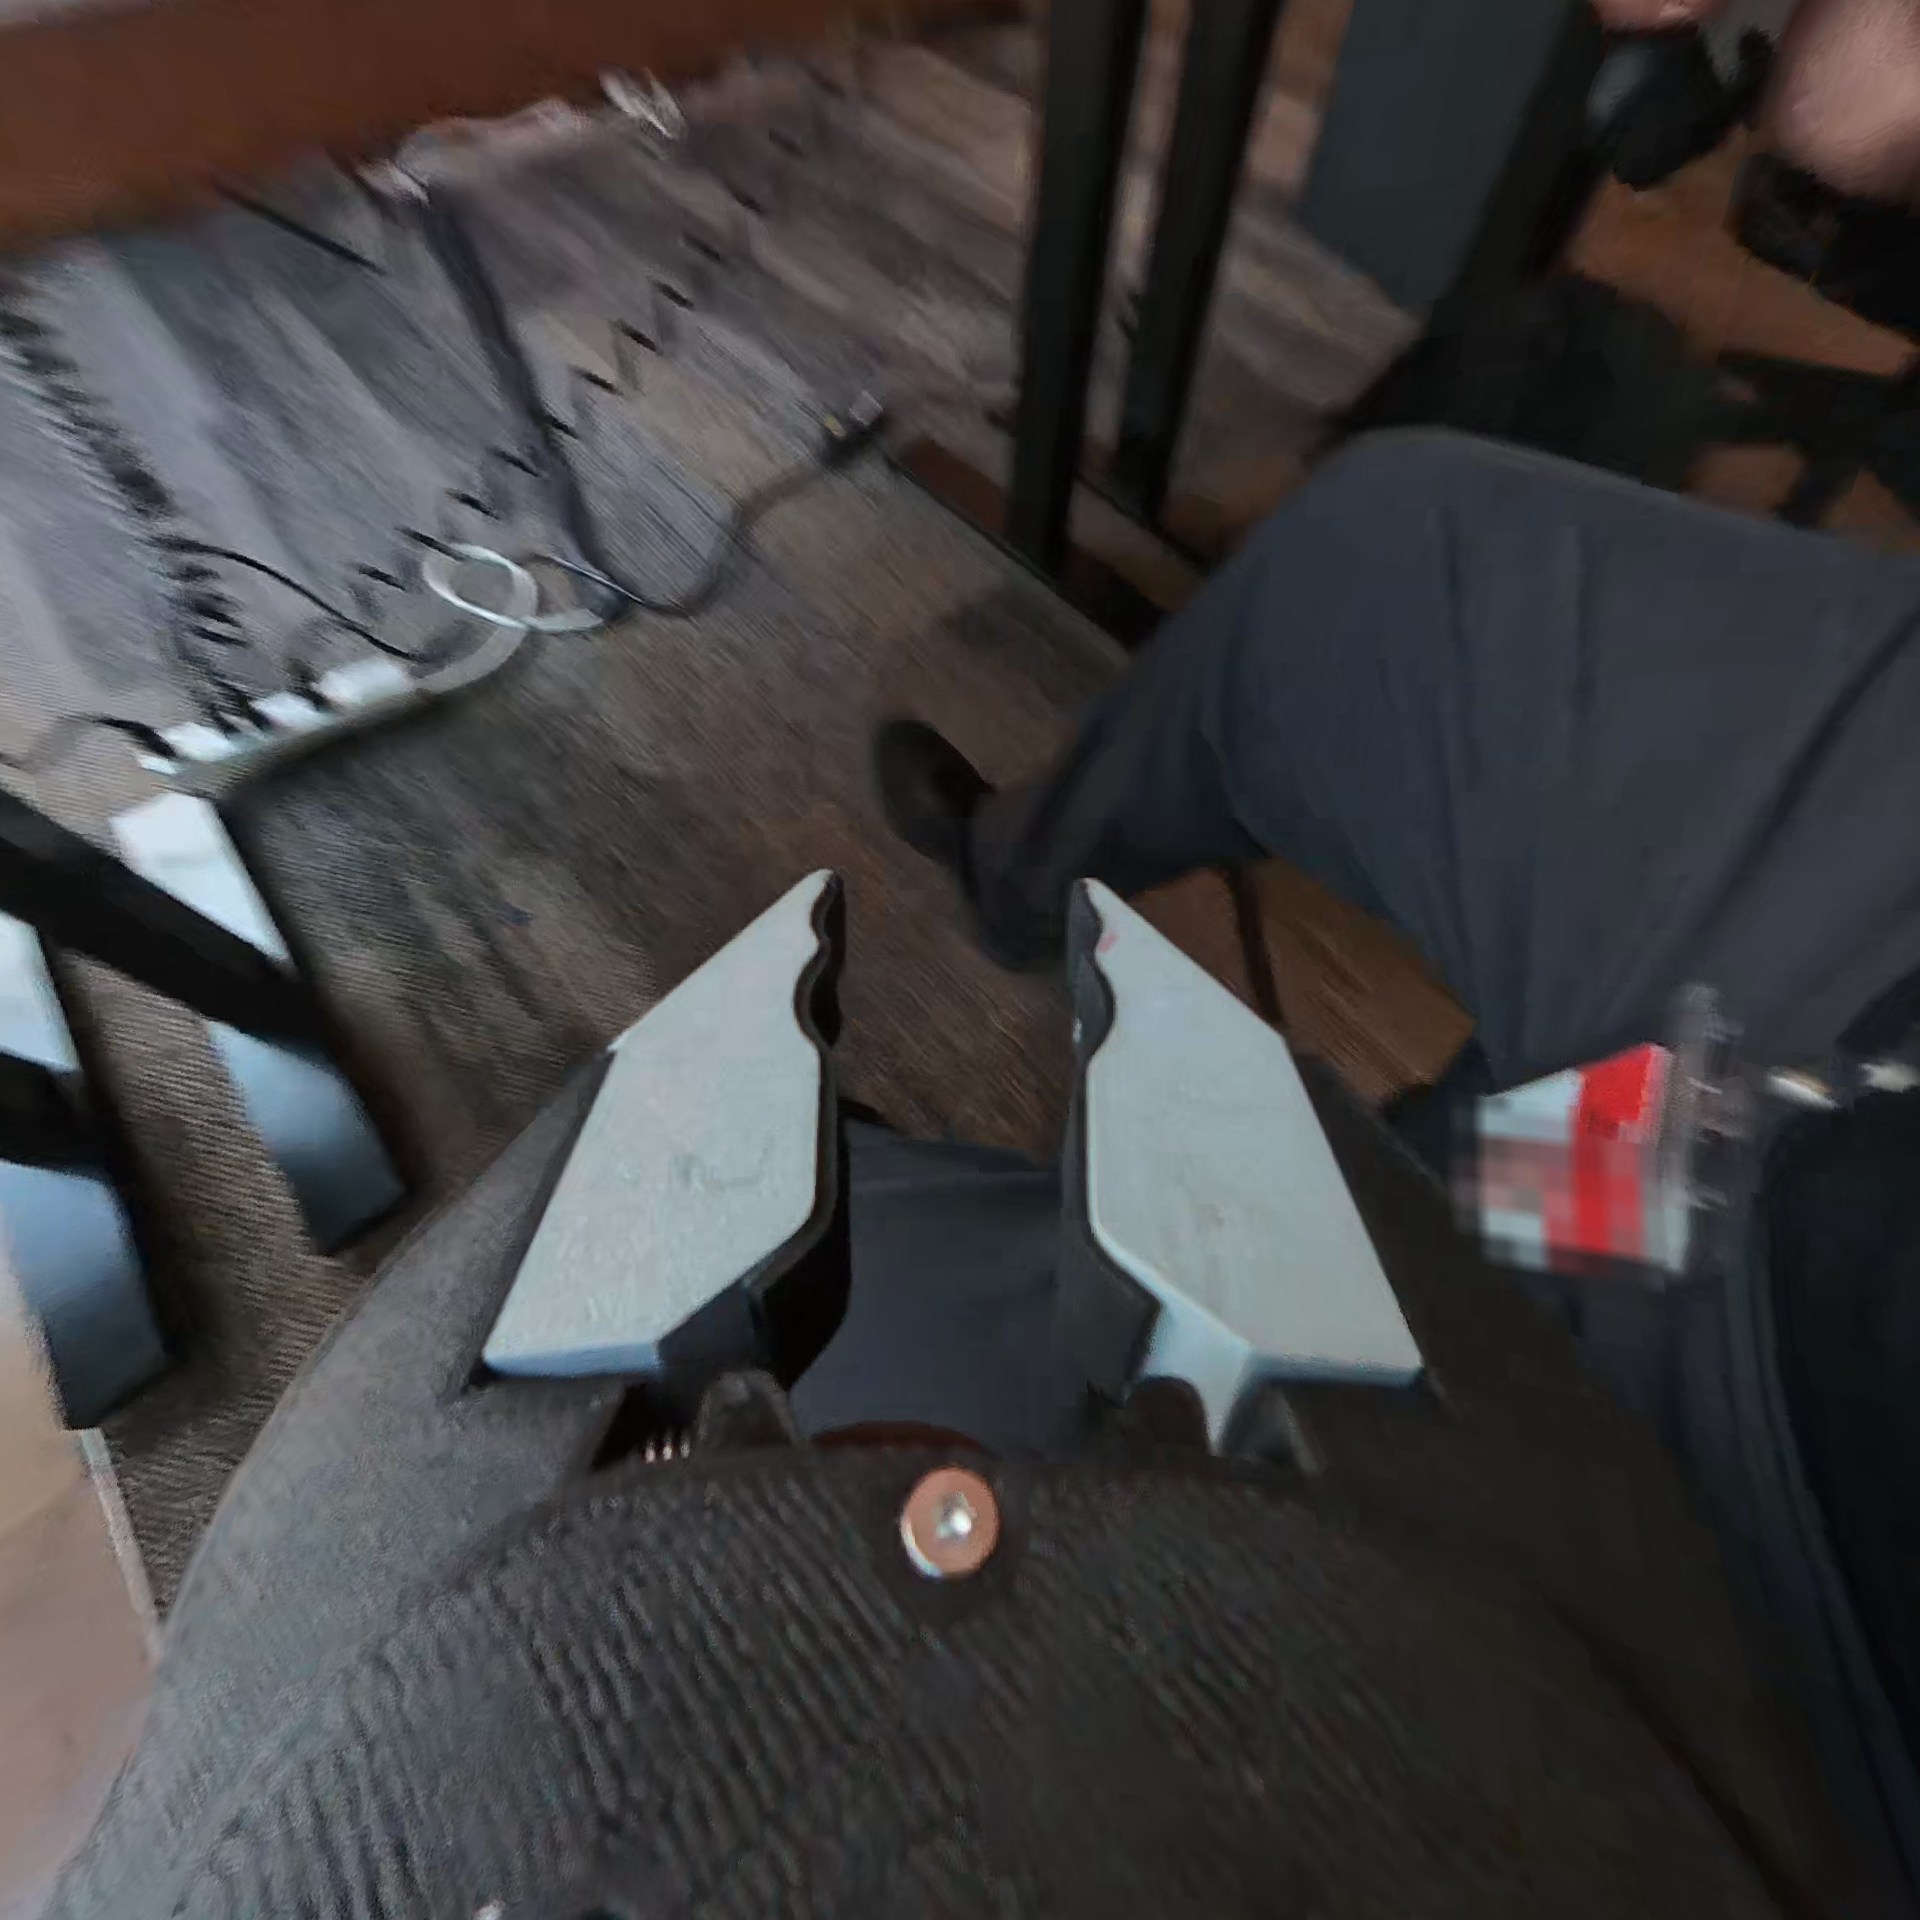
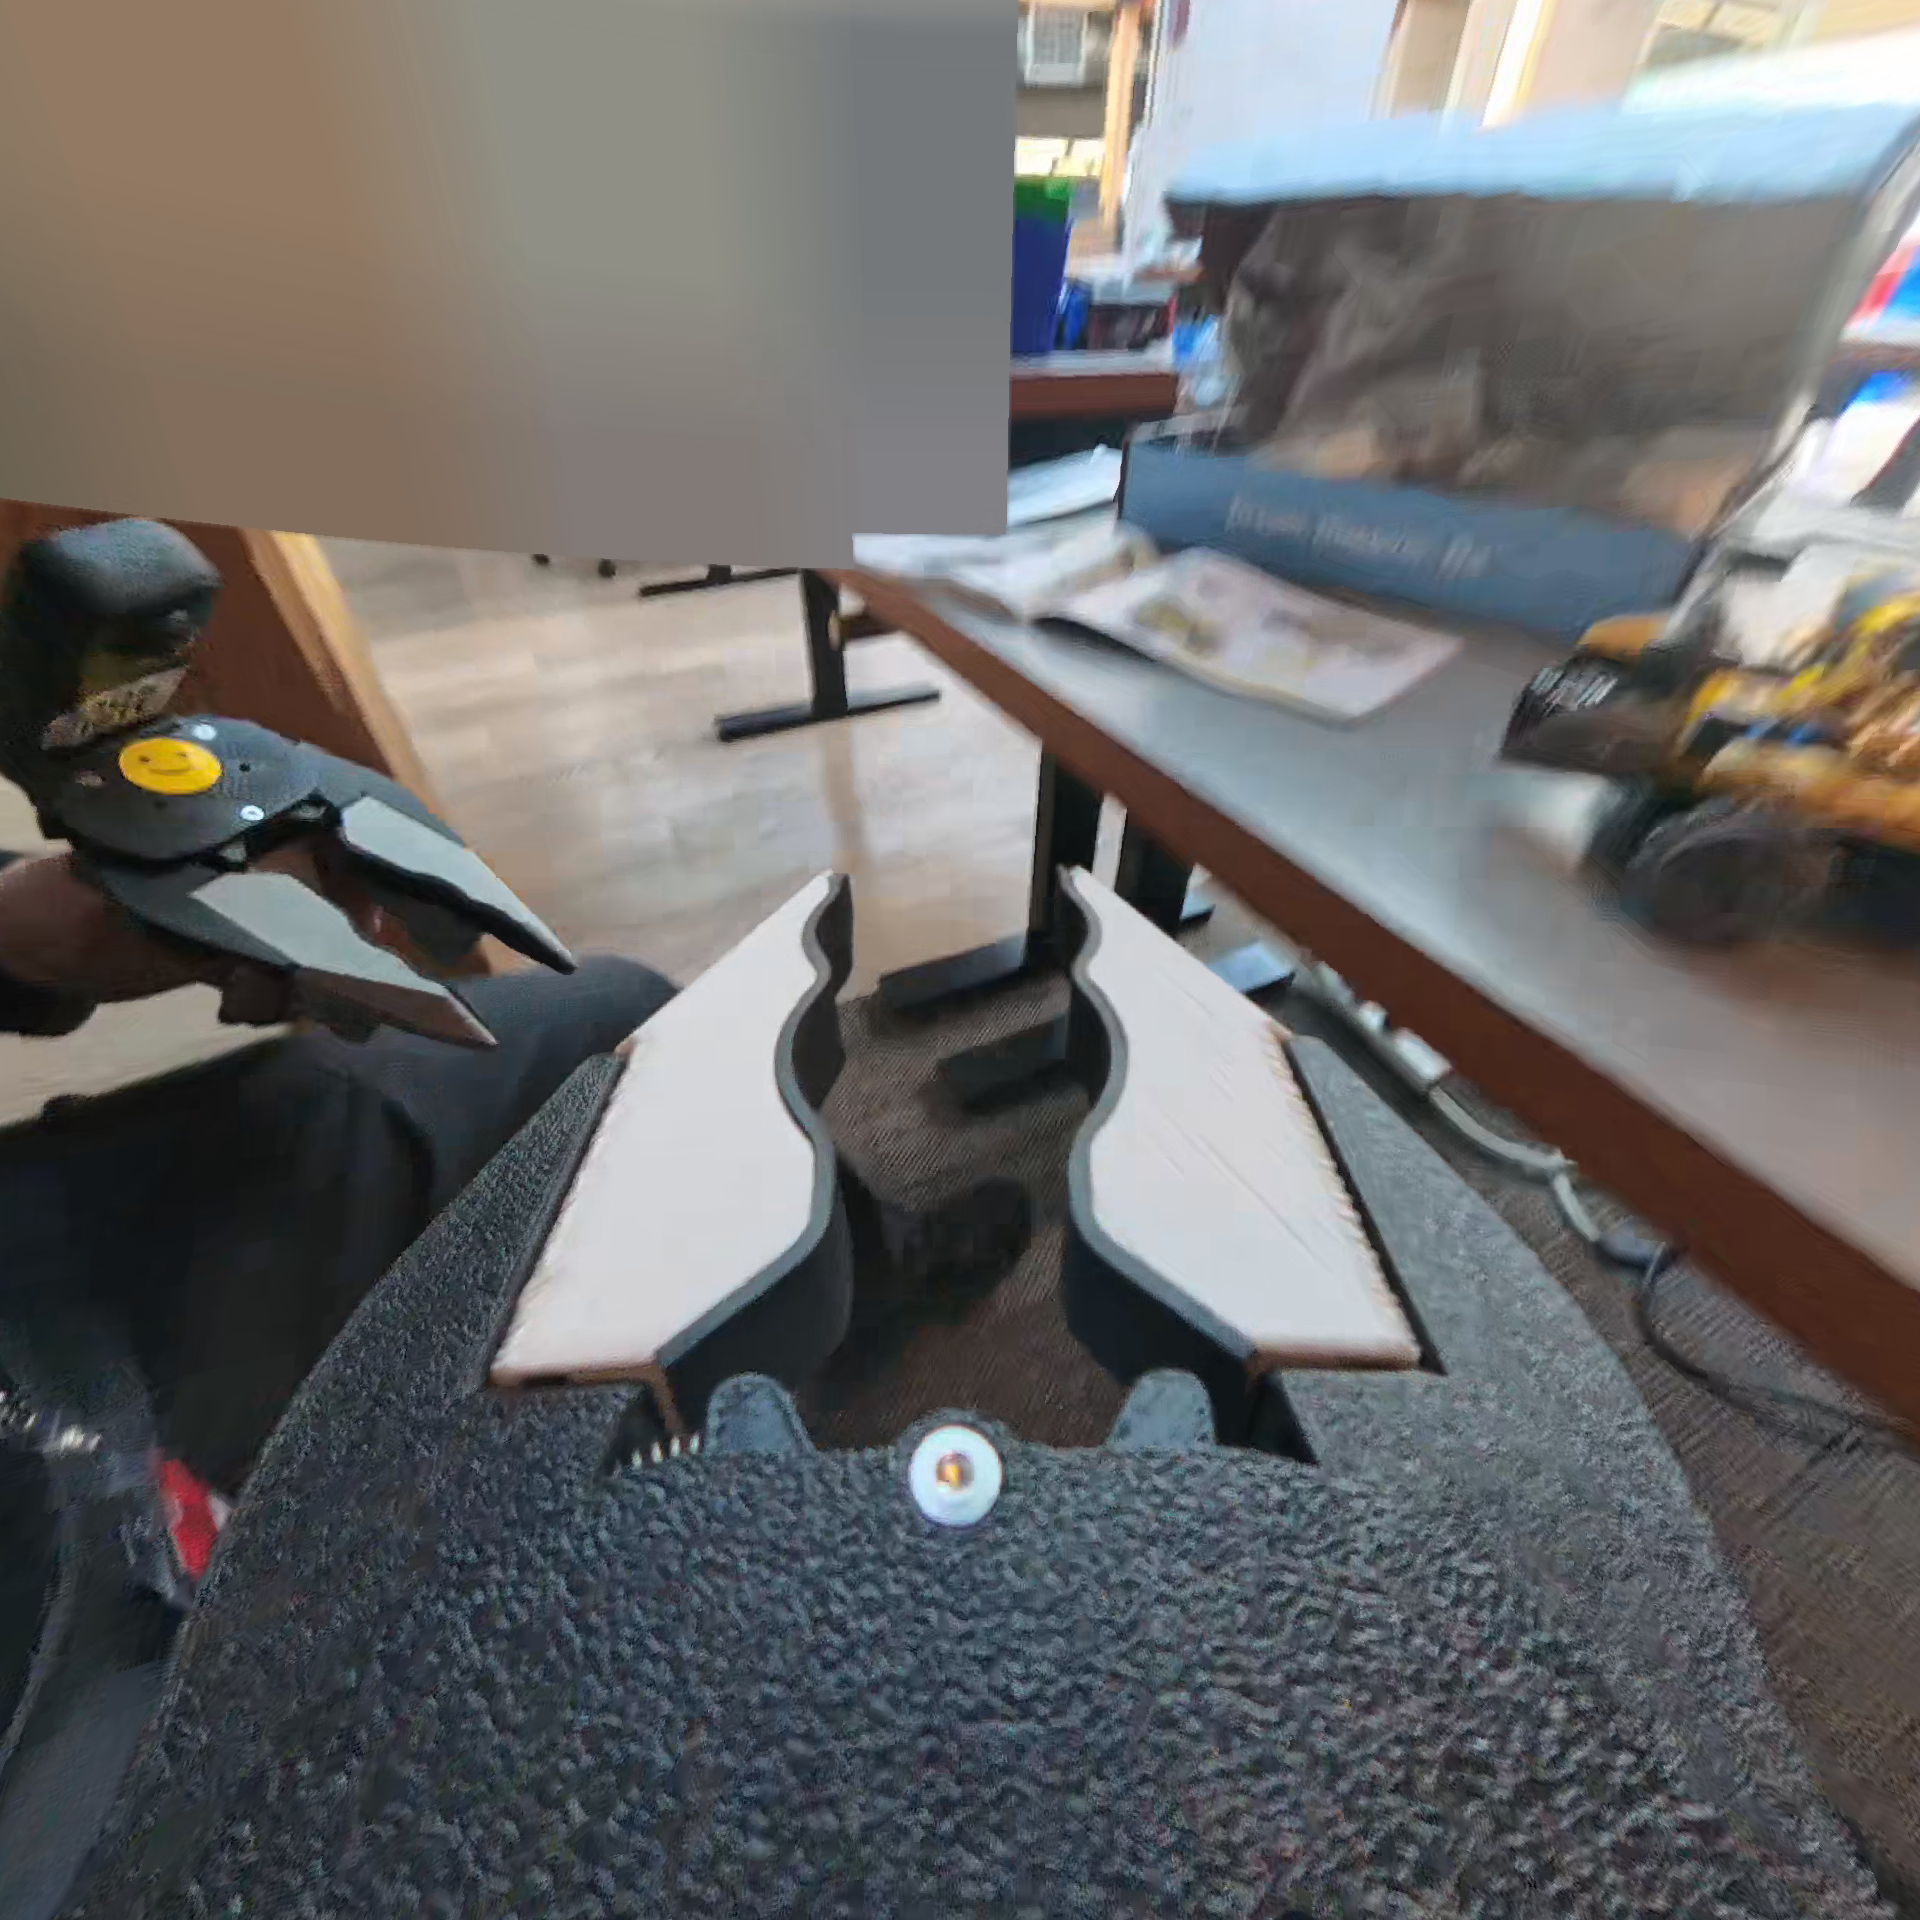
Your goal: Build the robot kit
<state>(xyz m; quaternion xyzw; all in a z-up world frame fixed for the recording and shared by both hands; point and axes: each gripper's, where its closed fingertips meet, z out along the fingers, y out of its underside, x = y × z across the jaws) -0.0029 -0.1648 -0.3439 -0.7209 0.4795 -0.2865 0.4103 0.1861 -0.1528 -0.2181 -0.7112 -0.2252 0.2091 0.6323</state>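
My left gripper is open and empty. It points down at the carpeted floor, beside a person's dark trouser leg and black shoe. My right gripper is open and empty. It is held in the air below the edge of a brown table and touches nothing. The left gripper also shows in the right wrist view, open, held by a hand at the far left above the person's lap.
On the table lie an open booklet, a dark blue box and a yellow and black toy vehicle. Black table legs stand ahead. A power strip and cables lie on the carpet. The tips of one gripper are about 25 centimetres away from the tips of the other.
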